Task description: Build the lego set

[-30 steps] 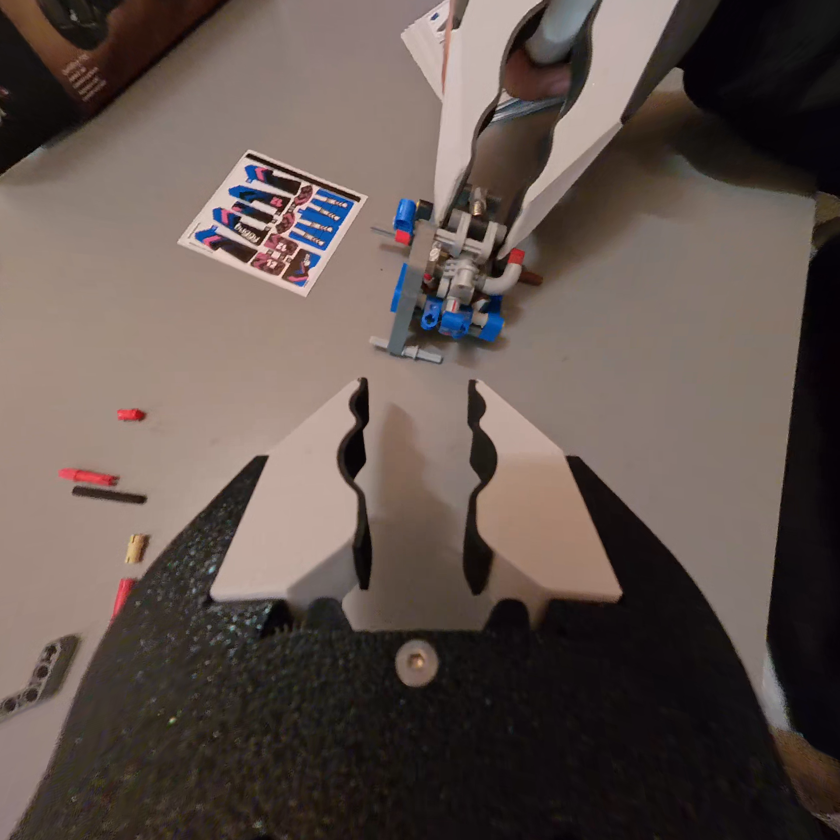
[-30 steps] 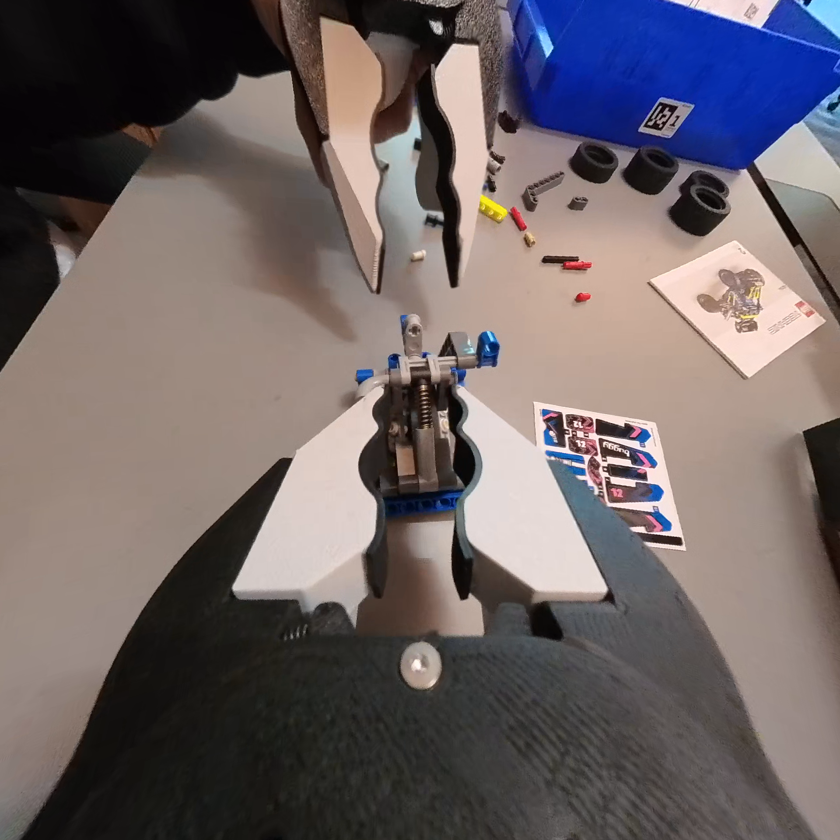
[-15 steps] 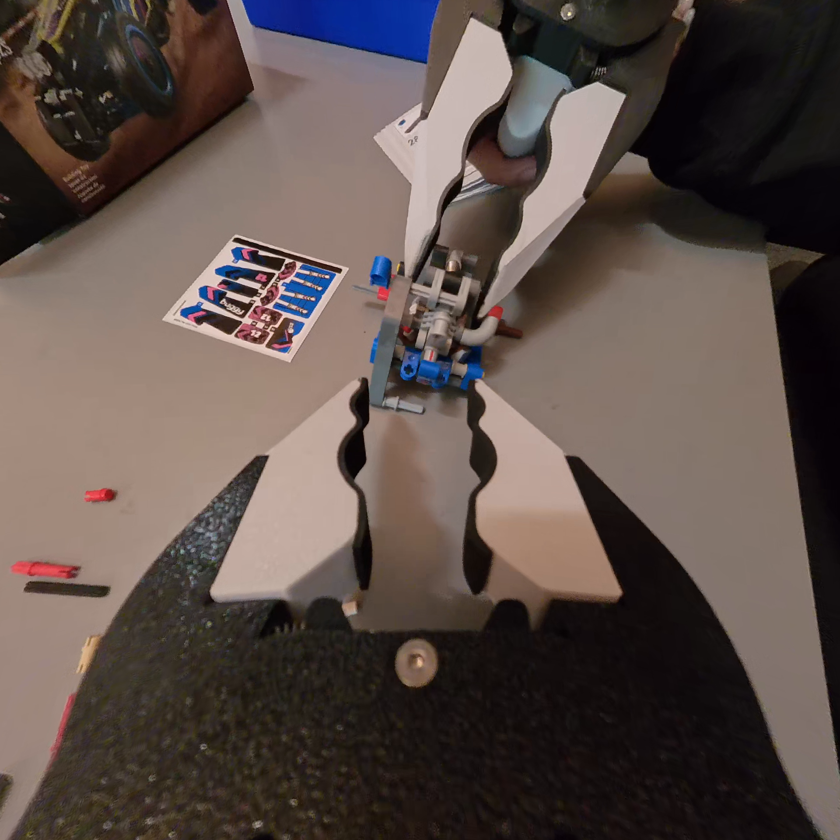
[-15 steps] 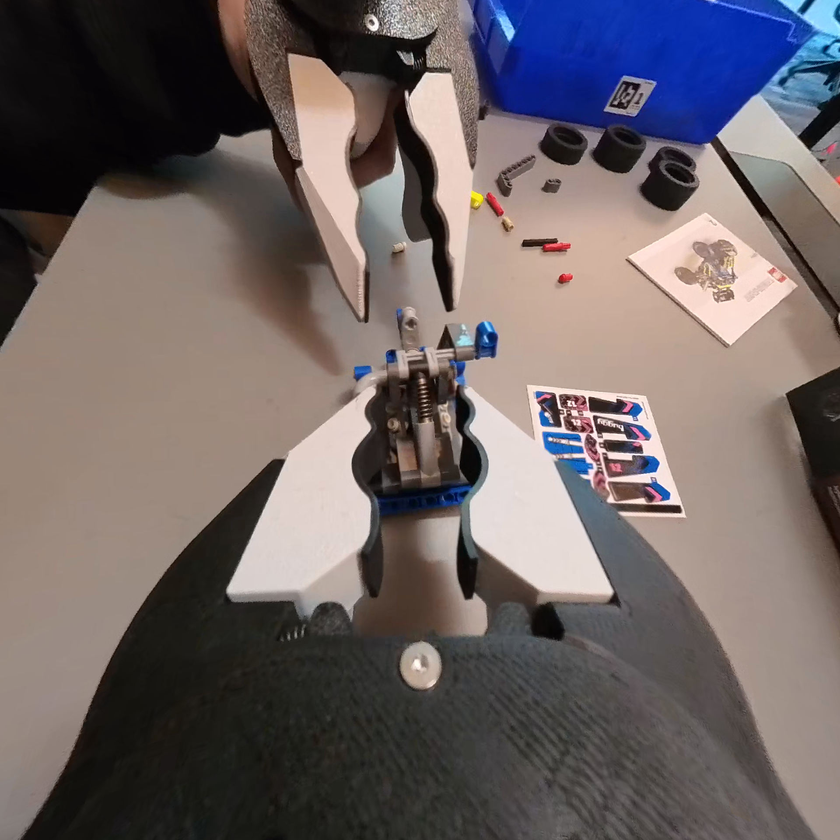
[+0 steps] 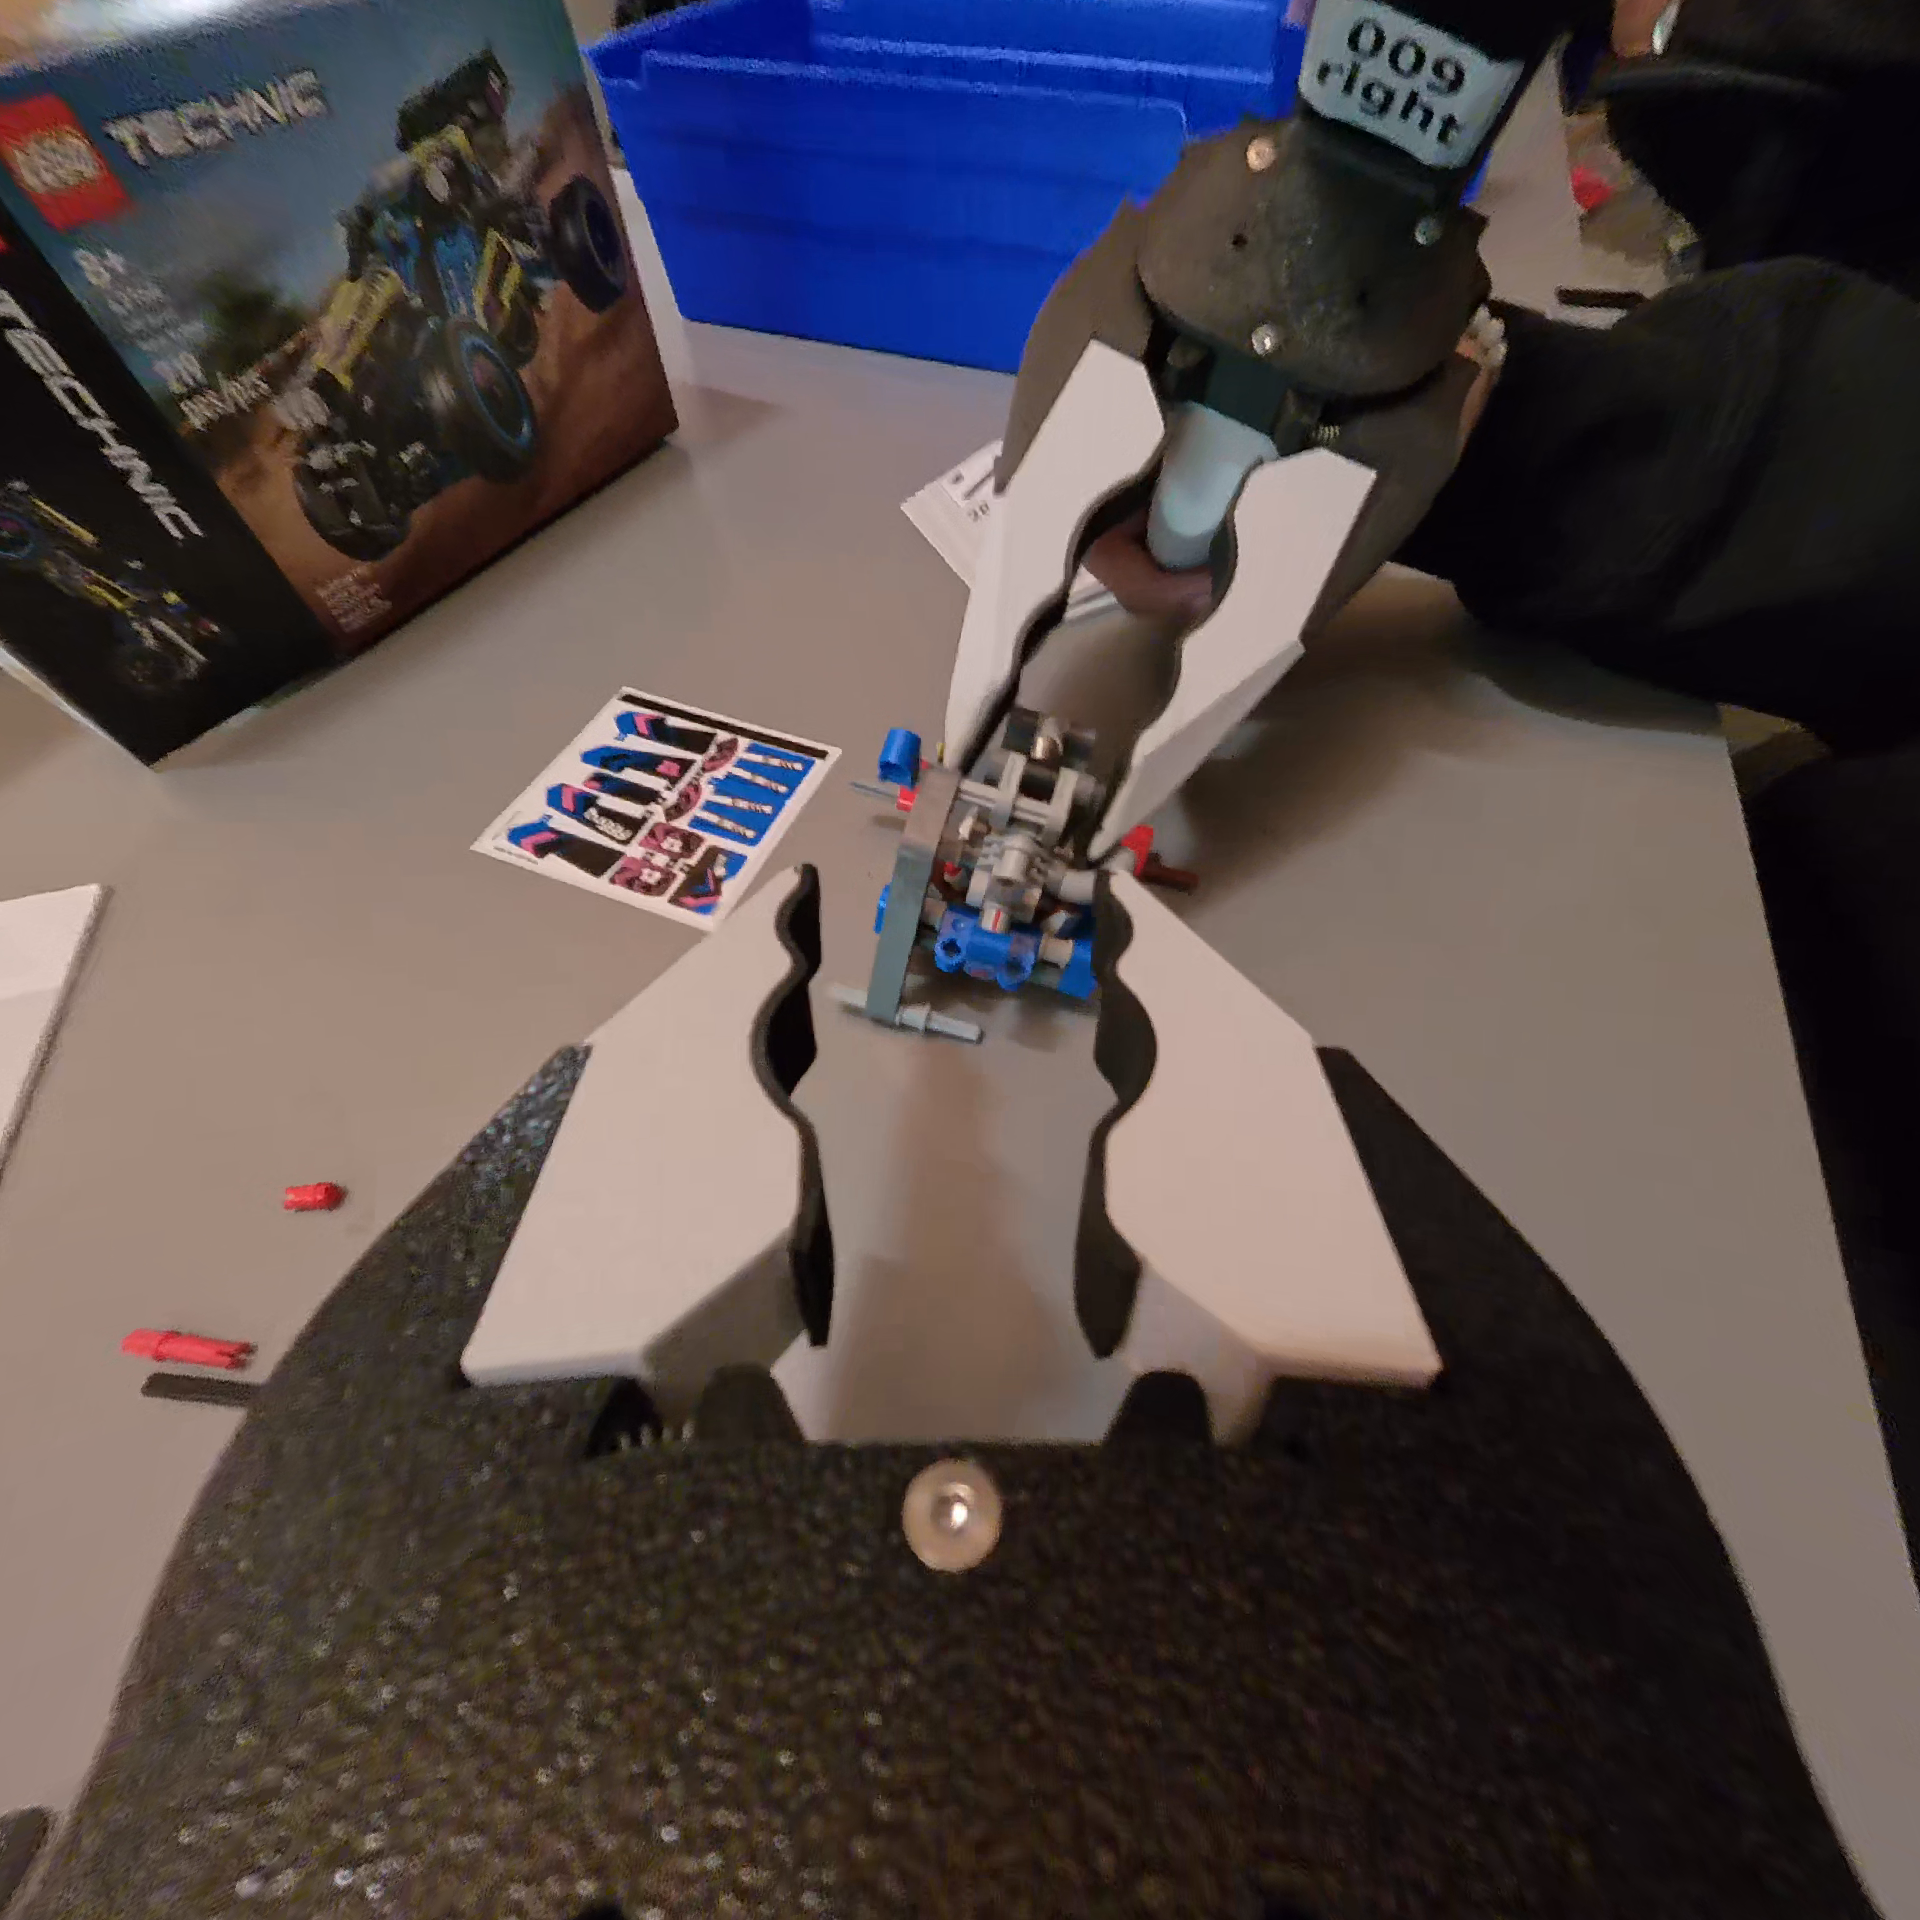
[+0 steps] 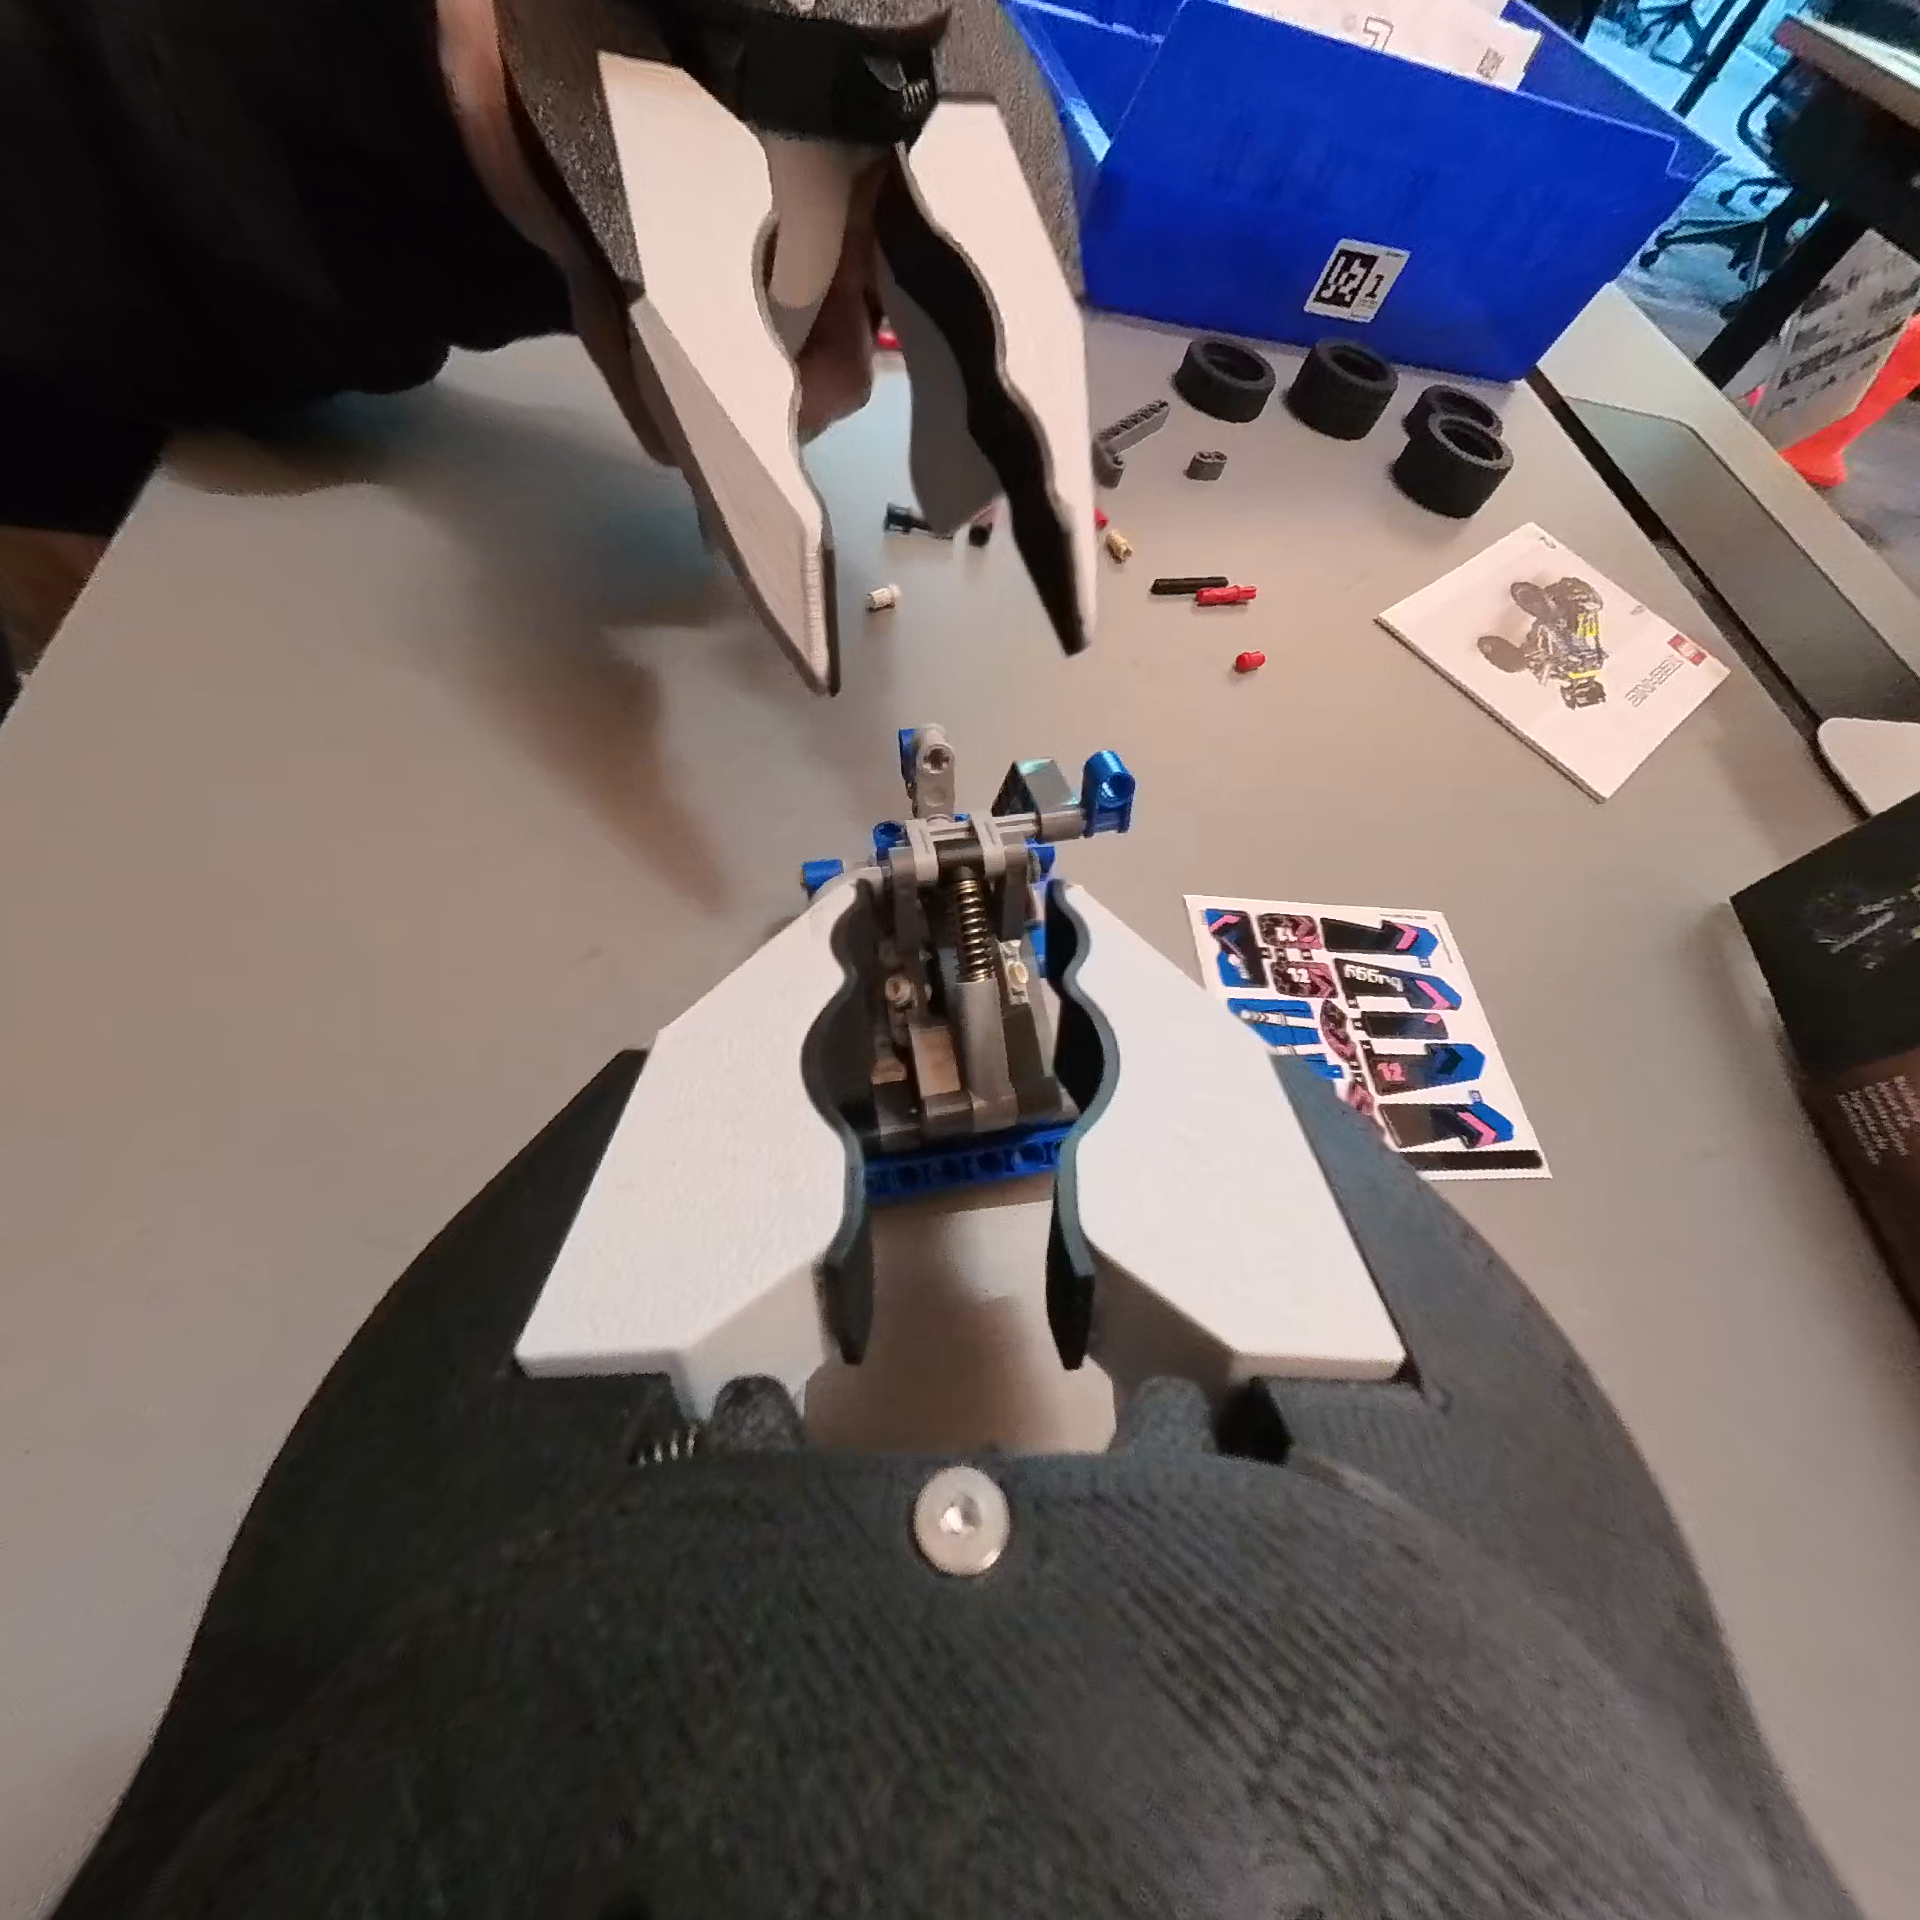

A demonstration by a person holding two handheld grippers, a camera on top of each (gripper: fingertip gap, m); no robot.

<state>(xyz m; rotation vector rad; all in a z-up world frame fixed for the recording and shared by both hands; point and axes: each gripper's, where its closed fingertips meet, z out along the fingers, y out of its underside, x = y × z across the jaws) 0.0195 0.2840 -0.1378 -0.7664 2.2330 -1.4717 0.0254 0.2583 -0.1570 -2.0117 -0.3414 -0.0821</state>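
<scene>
A part-built lego assembly (image 6: 956,997) of grey and blue beams with a metal spring stands on the grey table (image 6: 312,935). My right gripper (image 6: 956,904) is shut on its sides and holds it upright. In the left wrist view the assembly (image 5: 987,904) sits just past my left gripper (image 5: 958,894), which is open and empty. The right gripper (image 5: 1039,790) comes down on it from behind. In the right wrist view the left gripper (image 6: 948,657) hangs above the table just beyond the assembly, not touching it.
A sticker sheet (image 5: 655,800) lies left of the assembly, with the set's box (image 5: 312,343) and a blue bin (image 5: 935,187) behind. Black tyres (image 6: 1340,390), a booklet (image 6: 1548,665), a grey beam (image 6: 1127,436) and small red pins (image 6: 1226,594) lie scattered on the table. My right fingertips sit around 4 centimeters from my left ones.
My left gripper has moved forward toward the assembly and its jaws stand a little wider. The right gripper has kept its hold on the assembly.
</scene>
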